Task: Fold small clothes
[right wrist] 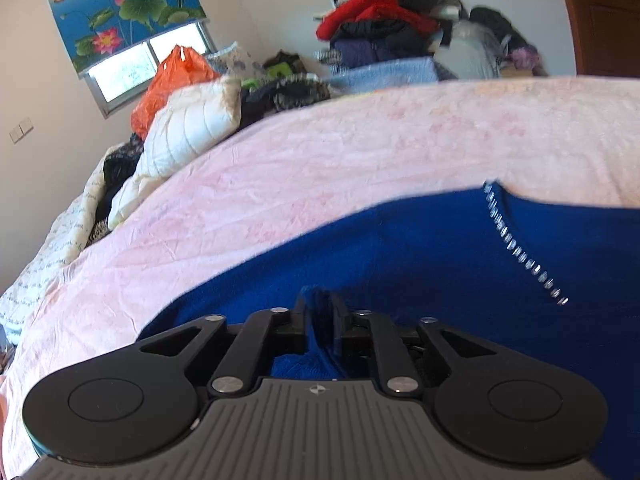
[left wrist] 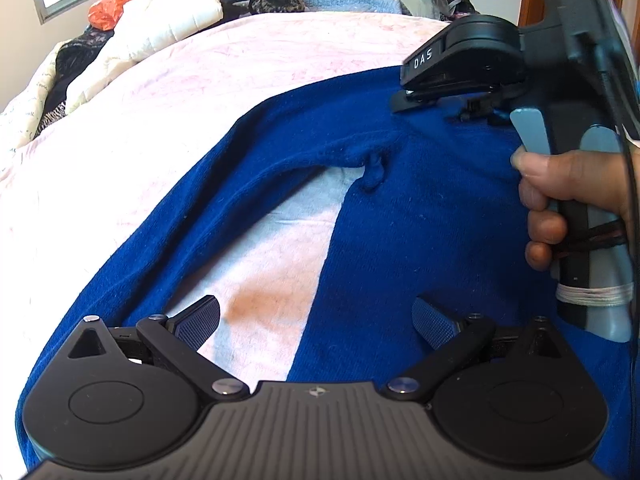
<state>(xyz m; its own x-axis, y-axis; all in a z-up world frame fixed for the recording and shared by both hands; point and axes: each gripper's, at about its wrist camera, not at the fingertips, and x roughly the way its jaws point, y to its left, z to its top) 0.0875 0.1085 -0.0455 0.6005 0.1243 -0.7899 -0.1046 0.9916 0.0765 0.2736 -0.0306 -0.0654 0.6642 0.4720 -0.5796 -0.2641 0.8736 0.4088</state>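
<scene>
The blue garment [left wrist: 420,208], a soft knit with a row of shiny studs [right wrist: 520,252] down one seam, lay spread on the bed's pale pink sheet [left wrist: 200,92], one long part splayed off from the body so a wedge of sheet showed between. The right claw [right wrist: 318,320] stood nearly closed with a ridge of the blue cloth between its jaws; whether the pads pressed it I could not tell. The left claw [left wrist: 316,320] hung released above the cloth, holding nothing. A loose pinch might let the limp knit slip and bunch the fold. Beyond lay a quilted white duvet [right wrist: 188,128], an orange plastic bag [right wrist: 172,80] and heaped clothes [right wrist: 392,28]
</scene>
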